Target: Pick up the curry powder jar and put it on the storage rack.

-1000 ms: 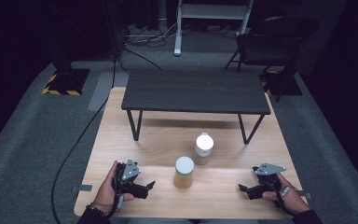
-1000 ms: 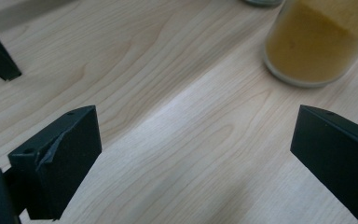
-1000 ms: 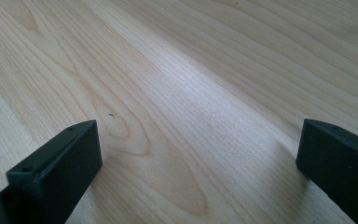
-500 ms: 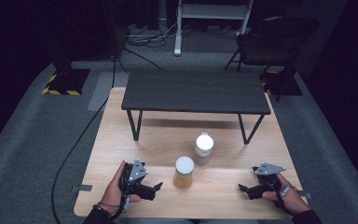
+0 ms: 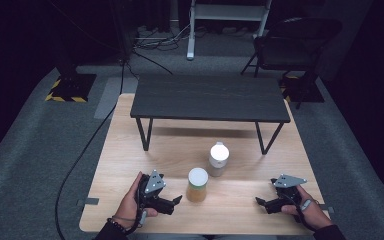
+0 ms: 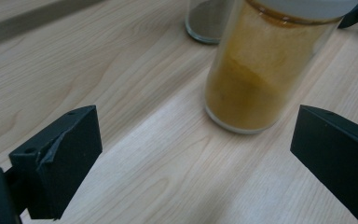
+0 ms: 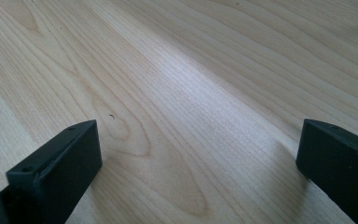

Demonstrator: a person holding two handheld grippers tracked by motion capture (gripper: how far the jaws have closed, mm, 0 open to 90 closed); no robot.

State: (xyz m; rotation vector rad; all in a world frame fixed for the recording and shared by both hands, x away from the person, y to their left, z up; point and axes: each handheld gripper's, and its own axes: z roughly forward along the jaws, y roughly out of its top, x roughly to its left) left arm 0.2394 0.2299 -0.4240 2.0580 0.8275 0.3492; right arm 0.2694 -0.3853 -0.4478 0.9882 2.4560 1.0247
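Amber jar (image 5: 197,185) upright, axis vertical; L gripper (image 5: 176,201) open nr it.

1. Spice jar (image 5: 197,185) sits on the wooden table (image 5: 240,200), front and center.
2. Second jar (image 5: 218,159) is just behind it, slightly right.
3. Left gripper (image 5: 176,200) is just left of the spice jar, right gripper (image 5: 258,202) well off to the right.
4. Small bench (image 5: 210,98) stands on the table behind both jars.

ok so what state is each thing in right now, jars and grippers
yellow jar: upright, white lid on, partly filled with yellow powder, not held
grey jar: upright, lid on, behind the yellow jar
left gripper: open, pointed at yellow jar
right gripper: open, holding nothing
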